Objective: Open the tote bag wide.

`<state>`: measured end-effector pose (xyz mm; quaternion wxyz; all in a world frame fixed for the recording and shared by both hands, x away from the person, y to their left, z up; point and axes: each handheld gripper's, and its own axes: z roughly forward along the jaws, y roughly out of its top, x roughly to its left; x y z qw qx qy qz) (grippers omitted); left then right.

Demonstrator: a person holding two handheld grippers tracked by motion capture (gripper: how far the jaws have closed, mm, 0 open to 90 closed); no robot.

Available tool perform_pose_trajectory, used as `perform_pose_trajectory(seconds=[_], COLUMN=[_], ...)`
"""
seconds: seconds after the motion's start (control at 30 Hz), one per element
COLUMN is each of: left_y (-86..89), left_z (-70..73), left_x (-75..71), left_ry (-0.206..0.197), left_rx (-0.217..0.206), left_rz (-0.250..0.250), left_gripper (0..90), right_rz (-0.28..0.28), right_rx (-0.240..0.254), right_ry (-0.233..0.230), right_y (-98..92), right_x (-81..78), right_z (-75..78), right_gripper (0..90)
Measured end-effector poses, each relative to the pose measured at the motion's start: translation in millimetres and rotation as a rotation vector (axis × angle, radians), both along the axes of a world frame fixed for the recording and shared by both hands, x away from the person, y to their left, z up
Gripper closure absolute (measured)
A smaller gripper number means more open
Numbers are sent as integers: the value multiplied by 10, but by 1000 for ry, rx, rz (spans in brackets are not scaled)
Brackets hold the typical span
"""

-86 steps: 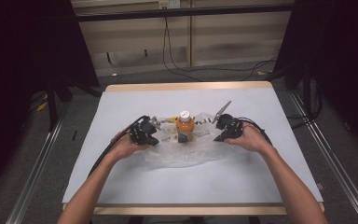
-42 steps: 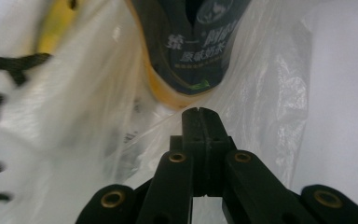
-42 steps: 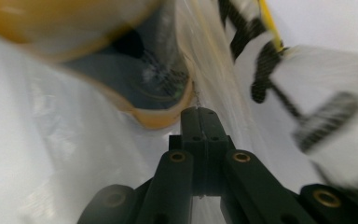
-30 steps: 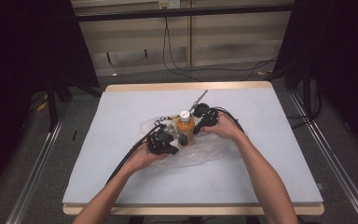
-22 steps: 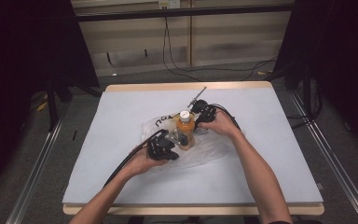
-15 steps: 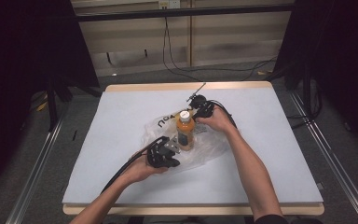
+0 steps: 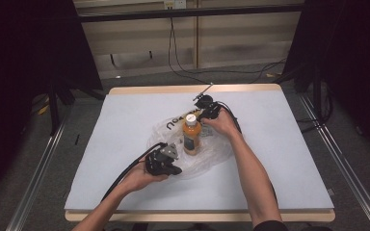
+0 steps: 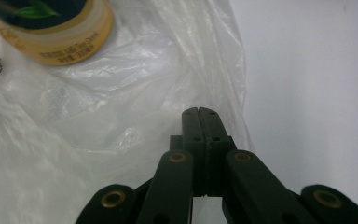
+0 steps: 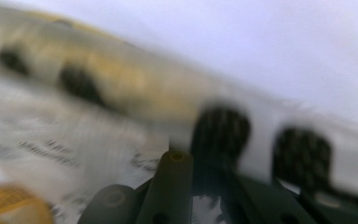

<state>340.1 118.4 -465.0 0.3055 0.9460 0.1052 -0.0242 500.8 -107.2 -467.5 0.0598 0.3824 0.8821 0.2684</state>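
Pinched flat between the closed jaws of the left gripper is a fold of the clear plastic bag, as seen in the left gripper view; the two fingers are pressed together with only the thin film caught at their tips. Just beyond those tips and off to their left, the base of the orange bottle is seen through the plastic, apart from the jaws. To the right of the tips the bare white table is seen.

From the high view, the left gripper is held at the near edge of the bag, and the bottle is stood upright inside the bag between the two grippers. The right gripper is held at the far edge of the bag, just behind and to the right of the bottle's white cap. Its own view is badly blurred; printed plastic is spread right in front of its jaws, which are taken to be closed on the bag's rim.
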Motion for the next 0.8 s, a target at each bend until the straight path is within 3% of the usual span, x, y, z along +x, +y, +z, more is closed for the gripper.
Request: perform_pose_trajectory(seconds=[0.07,0.13,0.27,0.33,0.53,0.6,0.67,0.7,0.77,0.8], left_y=[51,104,166,189,250,307,325,381,400,416], left_z=[-15,-22,39,63,124,165,179,196,208,225], left_x=[31,50,82,102,104,93,82,88,77,68], left_ry=[4,28,30,18,-14,-18,-29,-22,-43,-60], left_rx=[-23,-92,-182,-215,-259,-322,-342,-391,-405,-403], left_rz=[27,68,133,154,187,189,200,220,233,235], left_gripper=[900,900,900,900,900,900,900,900,900,900], right_rz=[13,19,39,63,100,115,115,106,98,80], right_rx=[26,58,125,146,173,189,186,219,246,287], right_ry=[6,-6,-24,-28,-65,-85,-97,-115,-128,-154], right_y=[8,-16,-116,-170,-228,-269,-288,-359,-405,-504], right_x=[-56,-110,-222,-280,-447,-564,-608,-704,-751,-829], right_z=[28,77,197,247,378,449,464,501,523,556], right_gripper=[900,900,900,900,900,900,900,900,900,900])
